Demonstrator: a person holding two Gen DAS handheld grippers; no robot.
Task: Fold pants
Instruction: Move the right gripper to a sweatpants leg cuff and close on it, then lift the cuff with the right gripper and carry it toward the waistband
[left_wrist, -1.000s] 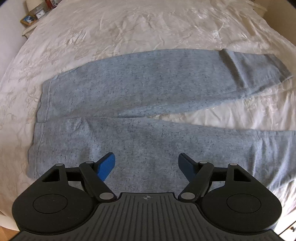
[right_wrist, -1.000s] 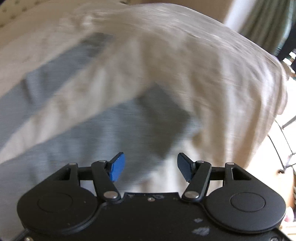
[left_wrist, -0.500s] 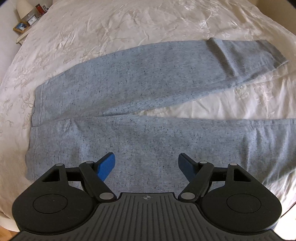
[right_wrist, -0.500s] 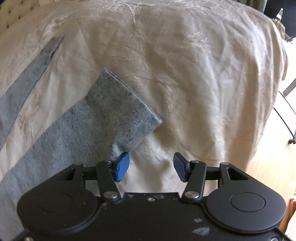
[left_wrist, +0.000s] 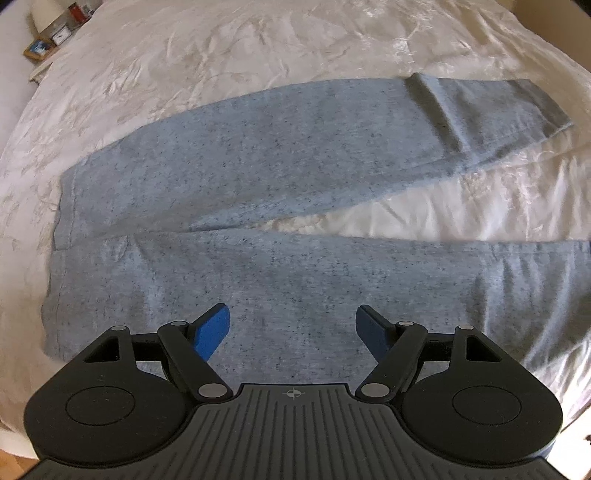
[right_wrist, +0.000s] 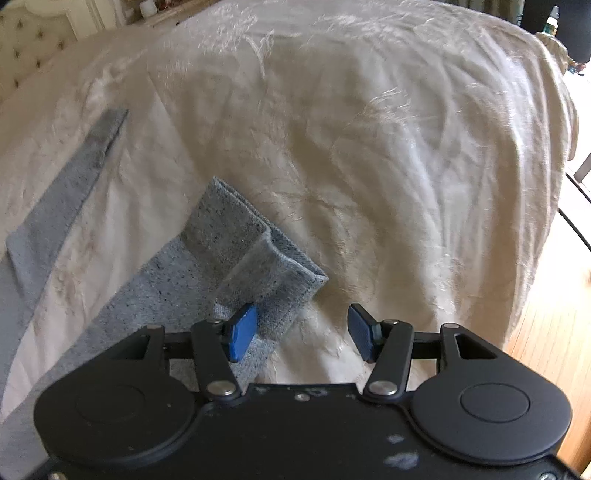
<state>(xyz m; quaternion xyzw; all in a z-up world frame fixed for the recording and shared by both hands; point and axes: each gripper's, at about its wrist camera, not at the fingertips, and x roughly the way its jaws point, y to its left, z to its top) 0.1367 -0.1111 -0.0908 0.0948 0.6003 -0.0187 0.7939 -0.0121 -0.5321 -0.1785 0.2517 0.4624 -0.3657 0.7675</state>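
Observation:
Grey sweatpants (left_wrist: 295, 166) lie flat on a cream bedspread (left_wrist: 258, 48), with the waistband (left_wrist: 61, 236) at the left and both legs running right. My left gripper (left_wrist: 293, 328) hovers open over the near leg's thigh (left_wrist: 332, 273), with nothing between its fingers. In the right wrist view the near leg's cuff (right_wrist: 255, 258) is rucked into a raised fold. My right gripper (right_wrist: 301, 332) stands open at that cuff. Its left pad (right_wrist: 242, 332) rests against the cuff's edge, and its right pad is over bare bedspread. The far leg (right_wrist: 70, 177) lies at the left.
A bedside surface with small items (left_wrist: 55, 33) sits at the far left corner. The bed's edge drops to a wooden floor (right_wrist: 546, 350) at the right. A tufted headboard (right_wrist: 22, 66) is at the far left. Wrinkled bedspread (right_wrist: 369, 147) stretches beyond the cuff.
My right gripper swung down onto the near cuff, which went from flat to rucked against its left pad. My left gripper drifted a little to the right along the near leg and stayed open.

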